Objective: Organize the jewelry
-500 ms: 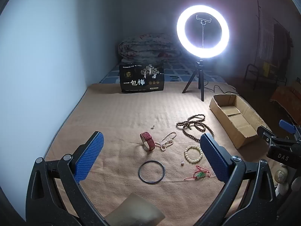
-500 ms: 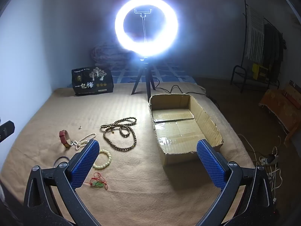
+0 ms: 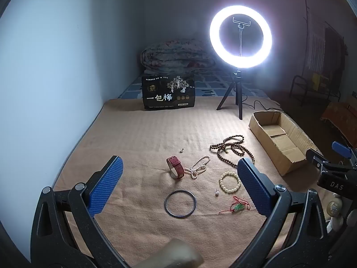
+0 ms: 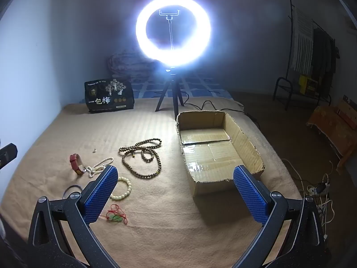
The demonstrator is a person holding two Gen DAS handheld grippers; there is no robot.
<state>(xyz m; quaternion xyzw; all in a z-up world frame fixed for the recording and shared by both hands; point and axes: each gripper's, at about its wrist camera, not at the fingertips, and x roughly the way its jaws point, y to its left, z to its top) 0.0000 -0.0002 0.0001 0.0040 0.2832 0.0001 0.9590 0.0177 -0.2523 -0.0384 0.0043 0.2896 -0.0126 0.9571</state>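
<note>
Two beaded bracelets (image 3: pixel 230 182) on fuzzy blanket (image 3: pixel 145 138)

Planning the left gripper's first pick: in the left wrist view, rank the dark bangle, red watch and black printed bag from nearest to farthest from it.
1. Dark bangle, between the left gripper fingers, lowest.
2. Red watch, just beyond.
3. Black printed bag, far back.

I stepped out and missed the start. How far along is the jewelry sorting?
Nothing looks done: the cardboard box is empty. Nothing in hand: left gripper and right gripper are open. Left: the dark bead necklace, pearl strand, red watch, cream bracelet, bangle, red-cord pendant.
</note>
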